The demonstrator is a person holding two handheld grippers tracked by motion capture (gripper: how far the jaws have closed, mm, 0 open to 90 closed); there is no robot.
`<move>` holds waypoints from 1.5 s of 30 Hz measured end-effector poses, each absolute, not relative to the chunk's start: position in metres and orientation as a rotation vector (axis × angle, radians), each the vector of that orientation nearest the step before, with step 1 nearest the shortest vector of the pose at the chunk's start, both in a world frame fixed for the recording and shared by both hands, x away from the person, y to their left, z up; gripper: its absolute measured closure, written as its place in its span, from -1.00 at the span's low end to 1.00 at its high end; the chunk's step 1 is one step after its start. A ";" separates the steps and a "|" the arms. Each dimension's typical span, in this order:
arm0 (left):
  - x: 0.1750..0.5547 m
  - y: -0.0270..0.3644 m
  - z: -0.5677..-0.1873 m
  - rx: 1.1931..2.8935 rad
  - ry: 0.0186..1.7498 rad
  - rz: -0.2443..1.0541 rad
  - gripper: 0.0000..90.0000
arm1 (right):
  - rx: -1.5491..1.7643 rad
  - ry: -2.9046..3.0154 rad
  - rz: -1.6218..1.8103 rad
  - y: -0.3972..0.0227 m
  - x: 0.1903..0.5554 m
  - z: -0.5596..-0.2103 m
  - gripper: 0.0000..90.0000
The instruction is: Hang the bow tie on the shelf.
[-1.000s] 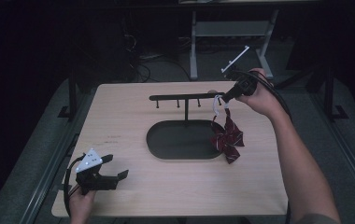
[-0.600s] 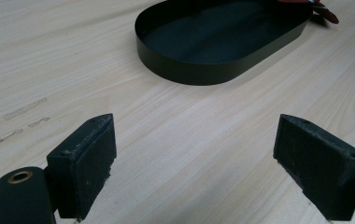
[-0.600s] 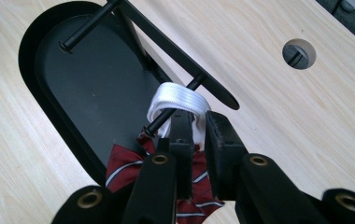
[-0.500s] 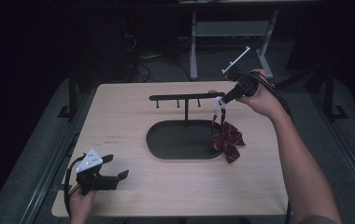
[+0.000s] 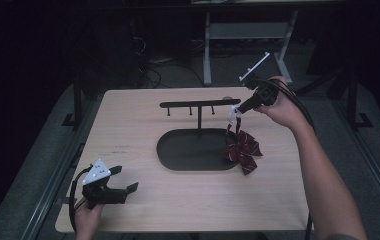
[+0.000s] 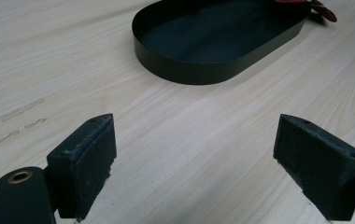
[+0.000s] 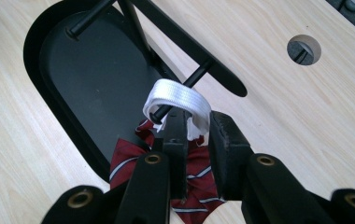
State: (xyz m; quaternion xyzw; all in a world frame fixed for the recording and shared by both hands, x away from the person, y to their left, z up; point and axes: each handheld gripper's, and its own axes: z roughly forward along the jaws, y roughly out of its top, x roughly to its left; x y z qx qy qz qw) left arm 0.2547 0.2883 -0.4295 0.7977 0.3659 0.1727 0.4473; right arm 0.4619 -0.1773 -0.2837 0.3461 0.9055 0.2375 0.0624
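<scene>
A red striped bow tie (image 5: pixel 241 150) (image 7: pixel 124 156) hangs by its white strap (image 5: pixel 234 117) (image 7: pixel 180 97) from the right-end peg (image 7: pixel 185 88) of a black stand's crossbar (image 5: pixel 199 103). Its lower part rests at the right end of the stand's oval tray (image 5: pixel 183 150) (image 6: pixel 189 70). My right gripper (image 5: pixel 239 110) (image 7: pixel 198 121) is at that peg. Its jaws have just been opening, and the strap lies loosely between them. My left gripper (image 5: pixel 125 178) (image 6: pixel 194 154) rests open near the table's front left corner with nothing between its jaws.
The wooden table has a round cable hole (image 7: pixel 304 49) near the stand. Behind the table stand a metal frame (image 5: pixel 248 30) and cables on the dark floor. The person's right forearm (image 5: pixel 323 180) crosses the table's right side.
The right gripper's jaws stand a little wider around the strap than before. Both hands and the bow tie have stayed where they were.
</scene>
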 end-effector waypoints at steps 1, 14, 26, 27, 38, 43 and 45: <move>0.255 0.288 -0.430 1.974 0.904 0.428 -0.71 | 1.044 2.735 0.721 -0.177 0.462 -0.283 0.70; 0.255 0.288 -0.429 1.977 0.903 0.428 -0.71 | 1.032 2.745 0.742 -0.179 0.457 -0.284 0.65; 0.254 0.288 -0.429 1.981 0.899 0.431 -0.71 | 1.045 2.757 0.806 -0.191 0.444 -0.290 0.45; 0.254 0.288 -0.429 1.982 0.899 0.430 -0.71 | 1.048 2.759 0.810 -0.192 0.443 -0.291 0.43; 0.254 0.289 -0.429 1.982 0.902 0.431 -0.71 | 1.052 2.753 0.873 -0.203 0.431 -0.296 0.36; 0.253 0.289 -0.429 1.984 0.902 0.431 -0.71 | 1.051 2.752 0.880 -0.205 0.425 -0.302 0.33; 0.253 0.289 -0.429 1.986 0.901 0.432 -0.71 | 1.055 2.751 0.886 -0.207 0.422 -0.305 0.33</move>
